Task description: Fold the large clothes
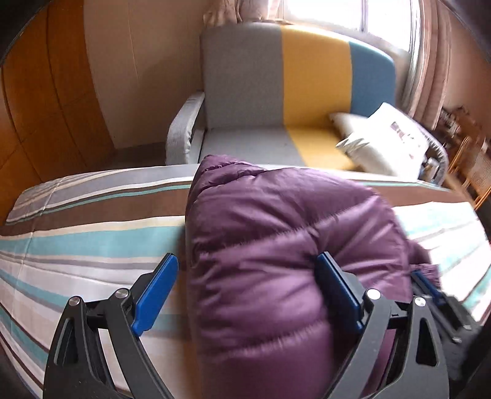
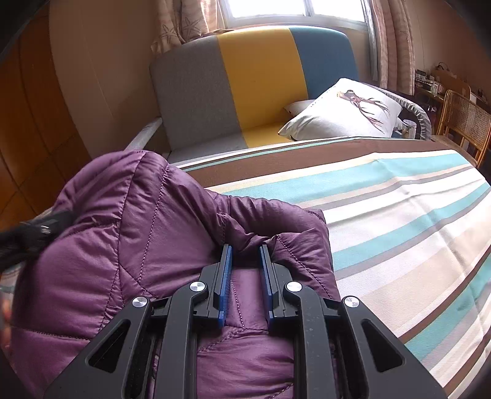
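Purple jacket (image 2: pixel 147 245) bunched on striped bedspread (image 2: pixel 399 221), sofa (image 2: pixel 254 83) beyond.

A bed (image 2: pixel 399 214) spreads across the foreground under a sheet striped in white, turquoise, brown and grey. Just past its far edge stands a sofa (image 2: pixel 196 101) with a back and seat in grey, yellow and blue panels and a pale grey armrest (image 1: pixel 184 129). A white cushion (image 2: pixel 343 110) printed with a bird on a branch leans on the blue end of the seat. Behind the sofa, a bright window (image 2: pixel 267 9) sits between patterned curtains (image 2: pixel 396 46). A cane chair (image 2: pixel 463 119) stands at far right, and orange wood panelling (image 1: pixel 46 101) lines the left wall.
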Demonstrator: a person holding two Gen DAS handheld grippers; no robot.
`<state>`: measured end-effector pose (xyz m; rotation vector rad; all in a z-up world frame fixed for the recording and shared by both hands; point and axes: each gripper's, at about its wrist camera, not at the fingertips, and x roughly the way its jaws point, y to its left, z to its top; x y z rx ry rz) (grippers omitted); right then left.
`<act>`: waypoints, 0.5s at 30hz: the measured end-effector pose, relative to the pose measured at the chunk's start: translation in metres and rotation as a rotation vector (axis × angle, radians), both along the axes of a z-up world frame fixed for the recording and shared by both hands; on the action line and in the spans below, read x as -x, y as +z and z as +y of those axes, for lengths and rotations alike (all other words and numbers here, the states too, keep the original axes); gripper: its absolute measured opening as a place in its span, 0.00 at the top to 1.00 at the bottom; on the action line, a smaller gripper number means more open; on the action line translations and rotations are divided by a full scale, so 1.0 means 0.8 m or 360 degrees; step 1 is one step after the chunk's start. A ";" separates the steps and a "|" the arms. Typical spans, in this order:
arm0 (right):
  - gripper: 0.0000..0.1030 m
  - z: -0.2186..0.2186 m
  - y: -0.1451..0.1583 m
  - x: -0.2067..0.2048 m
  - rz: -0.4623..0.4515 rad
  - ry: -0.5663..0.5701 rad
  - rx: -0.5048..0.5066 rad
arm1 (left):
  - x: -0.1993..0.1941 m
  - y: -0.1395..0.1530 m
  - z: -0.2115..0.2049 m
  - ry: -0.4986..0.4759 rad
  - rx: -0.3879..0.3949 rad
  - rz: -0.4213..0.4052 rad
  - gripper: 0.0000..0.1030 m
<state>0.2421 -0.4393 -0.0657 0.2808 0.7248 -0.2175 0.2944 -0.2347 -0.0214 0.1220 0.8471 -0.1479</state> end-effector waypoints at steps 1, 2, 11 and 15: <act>0.83 0.000 0.000 -0.001 0.0001 0.0001 0.0000 | -0.002 -0.006 0.000 -0.0014 -0.0022 -0.0010 0.10; 0.83 0.000 0.000 0.000 0.0000 0.0002 -0.0003 | -0.004 -0.013 0.000 -0.0034 -0.0034 -0.0023 0.10; 0.83 -0.002 -0.007 -0.011 0.0028 -0.0003 -0.0012 | -0.032 -0.057 0.004 -0.0046 0.0058 0.0114 0.08; 0.83 -0.002 -0.008 -0.013 0.0032 -0.0003 -0.0009 | -0.035 -0.064 0.008 -0.0048 0.0089 0.0131 0.07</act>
